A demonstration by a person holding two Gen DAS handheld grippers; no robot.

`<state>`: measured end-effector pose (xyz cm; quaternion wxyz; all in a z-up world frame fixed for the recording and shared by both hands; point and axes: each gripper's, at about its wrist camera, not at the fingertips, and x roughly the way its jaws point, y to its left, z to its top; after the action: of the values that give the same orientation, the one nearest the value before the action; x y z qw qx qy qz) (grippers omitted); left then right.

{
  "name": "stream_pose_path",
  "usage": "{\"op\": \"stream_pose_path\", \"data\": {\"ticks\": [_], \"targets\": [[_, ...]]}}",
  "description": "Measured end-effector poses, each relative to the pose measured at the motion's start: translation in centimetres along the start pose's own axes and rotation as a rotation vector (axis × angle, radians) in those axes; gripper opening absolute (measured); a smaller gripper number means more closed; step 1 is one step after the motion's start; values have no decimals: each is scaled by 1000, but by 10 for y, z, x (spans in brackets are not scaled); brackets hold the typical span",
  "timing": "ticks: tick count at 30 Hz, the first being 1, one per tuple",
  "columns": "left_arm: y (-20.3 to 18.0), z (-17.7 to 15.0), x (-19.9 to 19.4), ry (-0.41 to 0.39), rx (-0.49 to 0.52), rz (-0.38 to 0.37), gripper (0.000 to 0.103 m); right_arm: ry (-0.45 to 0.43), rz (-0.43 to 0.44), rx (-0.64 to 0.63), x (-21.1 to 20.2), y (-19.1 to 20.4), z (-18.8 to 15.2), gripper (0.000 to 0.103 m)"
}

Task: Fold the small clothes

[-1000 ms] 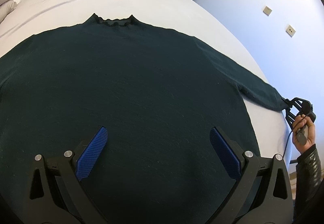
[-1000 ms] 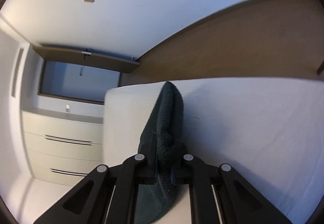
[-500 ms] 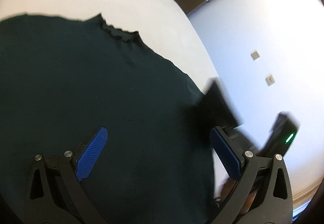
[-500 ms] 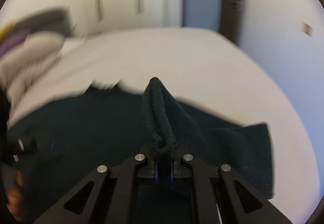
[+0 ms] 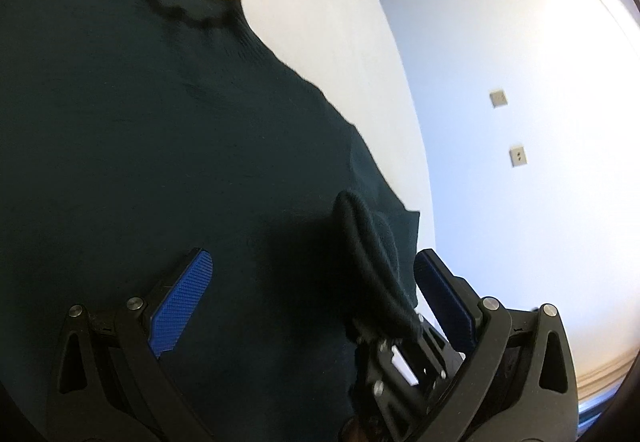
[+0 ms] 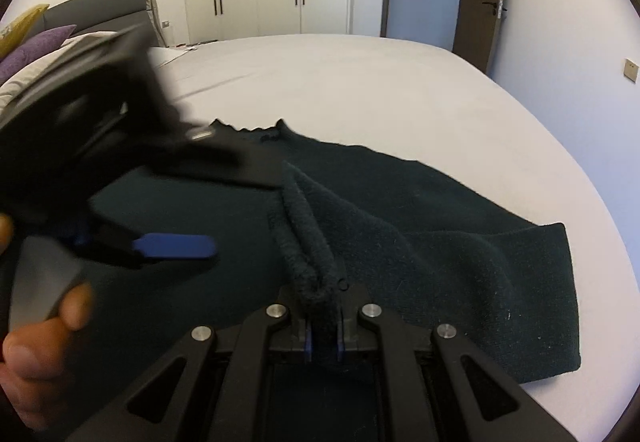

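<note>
Spread flat on the white bed (image 6: 400, 82), the dark green sweater (image 6: 440, 242) has its sleeve cuff (image 6: 312, 282) pinched in my right gripper (image 6: 322, 342); my left gripper (image 5: 316, 298) hovers above, jaws wide.

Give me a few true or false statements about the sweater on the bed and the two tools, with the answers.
1. The right tool is shut on the sweater's cuff. True.
2. The left tool is shut on the sweater. False: it is open above the fabric.
3. The sleeve is folded over the sweater's body. True.
4. The sweater is white. False: it is dark green, on a white bed.
5. The collar lies on the far side from the tools. True.
</note>
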<state>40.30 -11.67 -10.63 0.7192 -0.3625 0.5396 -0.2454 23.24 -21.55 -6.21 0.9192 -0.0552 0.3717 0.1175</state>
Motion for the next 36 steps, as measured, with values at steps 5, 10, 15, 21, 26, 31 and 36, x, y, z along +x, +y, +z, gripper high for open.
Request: {"op": "stream_pose_path", "data": {"ticks": [5, 10, 15, 21, 26, 31, 36], "targets": [[0, 9, 5, 46, -9, -1, 79, 12, 20, 0, -1, 3, -2, 11], [2, 26, 15, 98, -49, -15, 29, 48, 44, 10, 4, 5, -4, 17], [-3, 32, 8, 92, -41, -39, 10, 83, 84, 70, -4, -4, -4, 33], [-8, 47, -41, 1, -9, -10, 9, 39, 258, 412, -50, -72, -28, 50], [-13, 70, -90, -71, 32, 34, 9, 36, 456, 759, -47, -125, -60, 57], [17, 69, -135, -114, -4, 63, 9, 54, 542, 969, -21, -148, -71, 57], [41, 72, -180, -154, -60, 75, 9, 68, 541, 1023, -4, -148, -71, 60]]}}
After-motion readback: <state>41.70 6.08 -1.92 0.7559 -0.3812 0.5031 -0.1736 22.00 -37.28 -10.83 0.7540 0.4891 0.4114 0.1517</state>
